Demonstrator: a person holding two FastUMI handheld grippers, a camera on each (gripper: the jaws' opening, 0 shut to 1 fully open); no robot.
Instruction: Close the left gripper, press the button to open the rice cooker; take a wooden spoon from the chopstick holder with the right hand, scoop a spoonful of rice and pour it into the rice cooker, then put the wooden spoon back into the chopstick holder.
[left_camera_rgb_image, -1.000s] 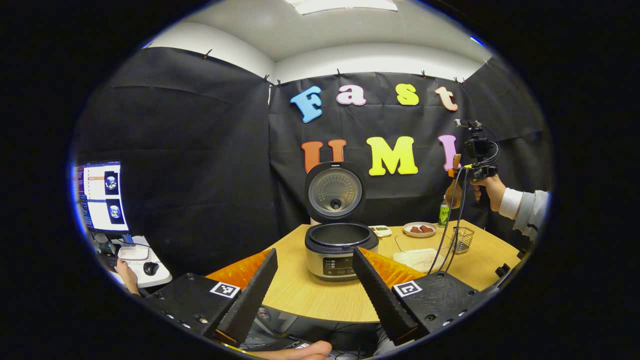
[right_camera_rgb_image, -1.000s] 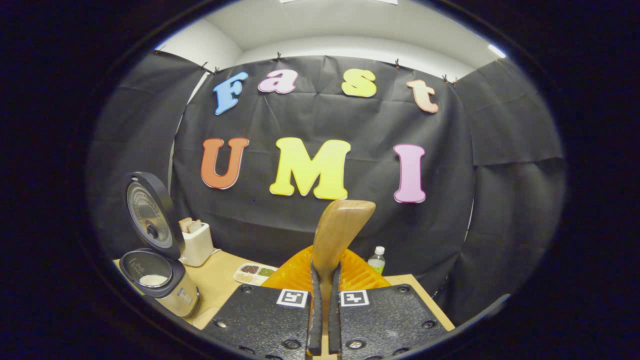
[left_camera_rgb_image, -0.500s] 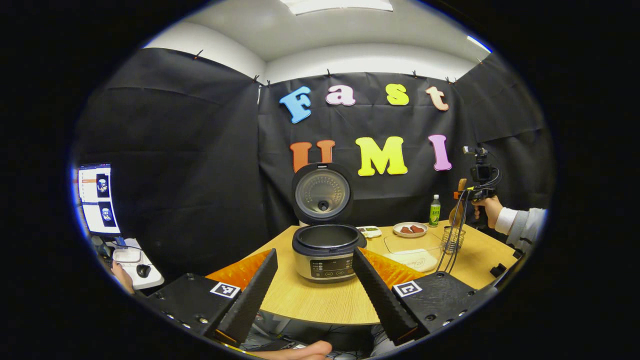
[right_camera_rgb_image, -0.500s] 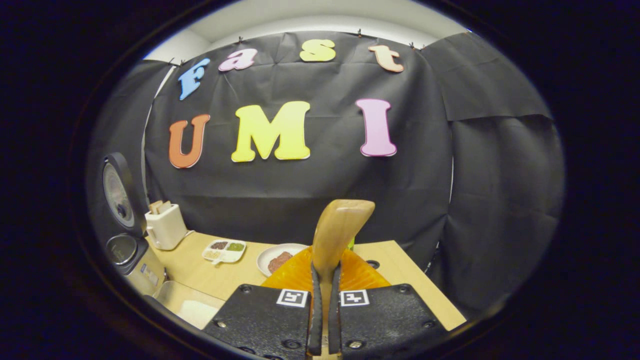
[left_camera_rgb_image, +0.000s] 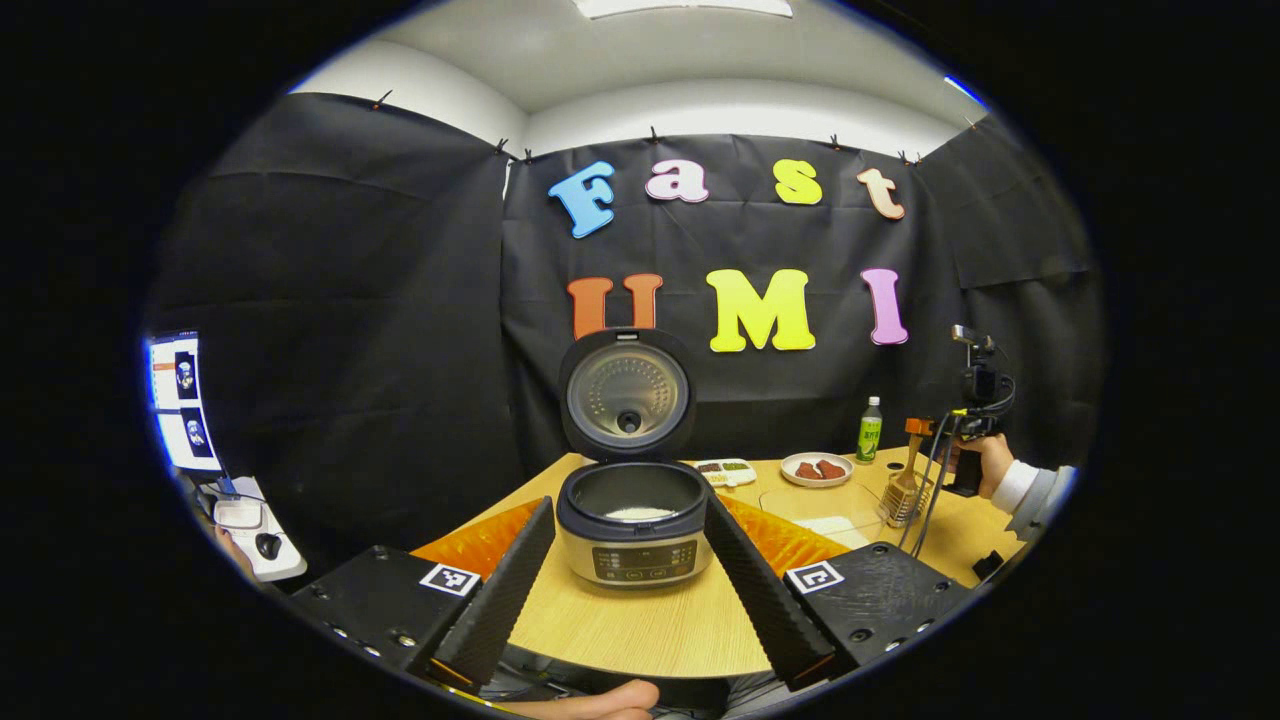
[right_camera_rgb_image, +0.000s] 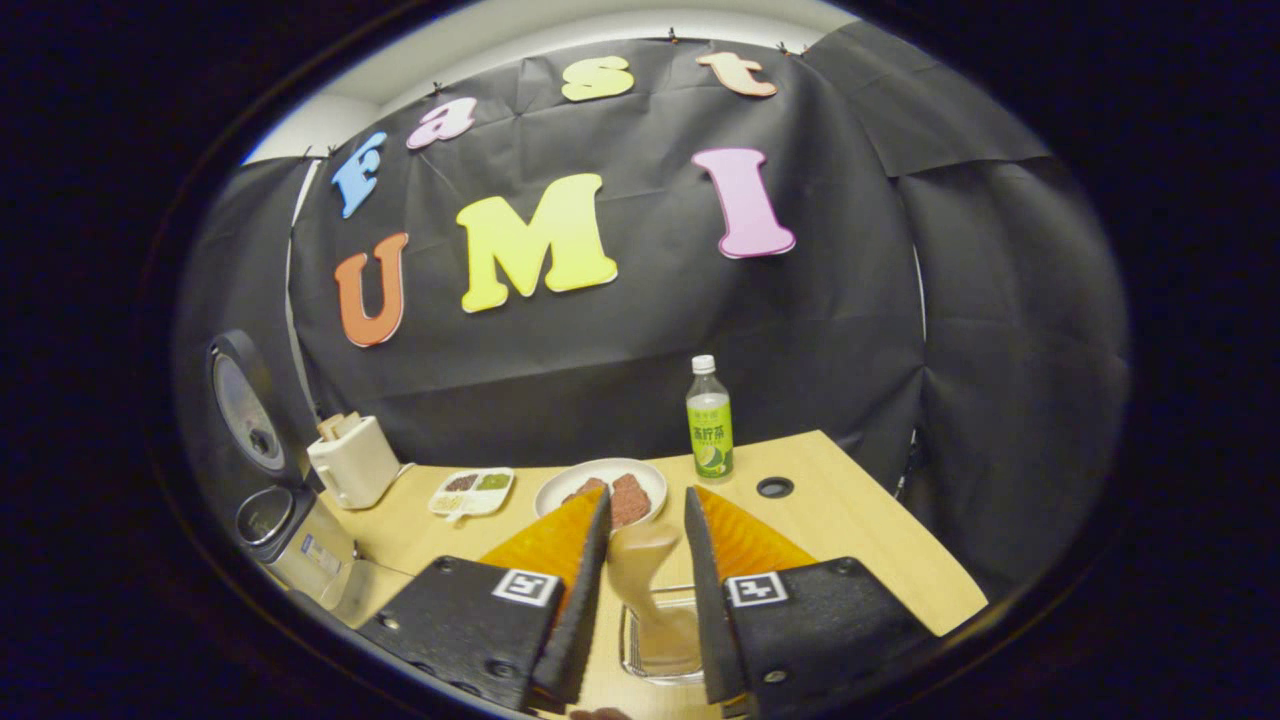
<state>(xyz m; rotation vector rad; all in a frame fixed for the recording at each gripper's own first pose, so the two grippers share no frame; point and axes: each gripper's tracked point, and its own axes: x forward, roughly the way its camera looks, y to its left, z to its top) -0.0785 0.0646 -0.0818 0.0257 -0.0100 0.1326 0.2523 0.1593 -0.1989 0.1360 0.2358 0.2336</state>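
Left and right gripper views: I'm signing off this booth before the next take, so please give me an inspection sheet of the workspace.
Surface: light wooden table, round hole near its far edge.
Job's things: silver rice cooker open, white rice inside; wooden spoon standing in wire chopstick holder.
Clutter: green-labelled bottle, white plate of brown food, divided snack tray, cream toaster.
Grippers: left gripper open; right gripper open around spoon.
Cables: black leads hanging from right gripper.
Surroundings: black cloth wall, monitor.

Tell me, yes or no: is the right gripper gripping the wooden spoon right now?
No: the right gripper has its fingers spread, and the wooden spoon stands free between them in the chopstick holder.
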